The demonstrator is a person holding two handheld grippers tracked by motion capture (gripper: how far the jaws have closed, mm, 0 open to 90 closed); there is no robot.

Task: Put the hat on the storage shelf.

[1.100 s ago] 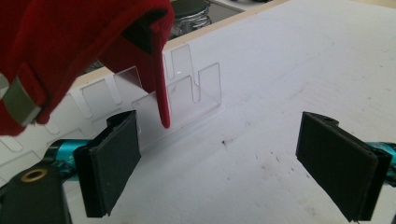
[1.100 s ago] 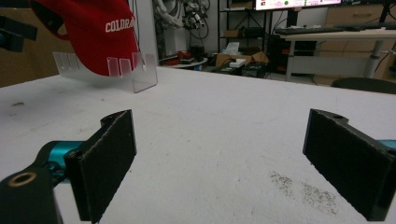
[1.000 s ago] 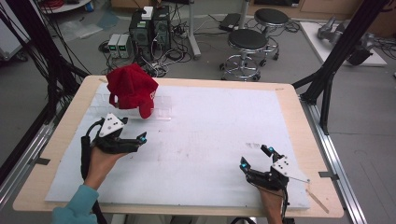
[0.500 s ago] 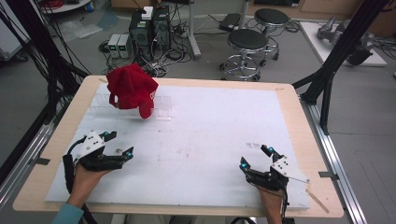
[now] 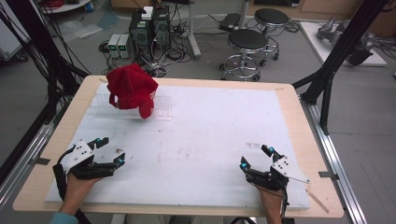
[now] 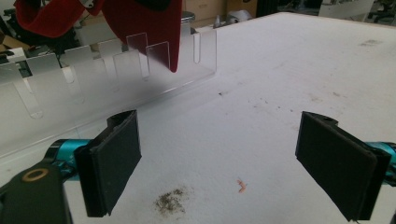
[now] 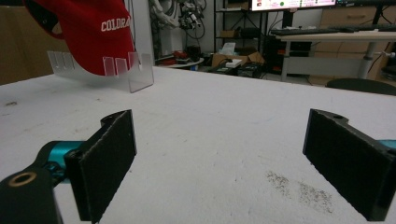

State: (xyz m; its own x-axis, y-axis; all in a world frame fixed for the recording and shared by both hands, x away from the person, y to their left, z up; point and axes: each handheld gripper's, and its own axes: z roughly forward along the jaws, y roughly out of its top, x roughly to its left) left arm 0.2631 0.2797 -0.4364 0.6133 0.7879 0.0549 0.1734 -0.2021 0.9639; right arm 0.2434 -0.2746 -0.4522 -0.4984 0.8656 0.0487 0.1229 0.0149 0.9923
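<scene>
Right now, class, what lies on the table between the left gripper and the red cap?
Just bare white table cover, lightly stained, between left gripper and red cap on its clear rack, per the high view.

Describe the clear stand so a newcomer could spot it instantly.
Start at the white mat covering the table, then go to its far left corner, where the red cap hangs. The stand is the clear acrylic rack under that cap, a low base with a row of upright tabs. It is the one see-through thing on the mat.
</scene>
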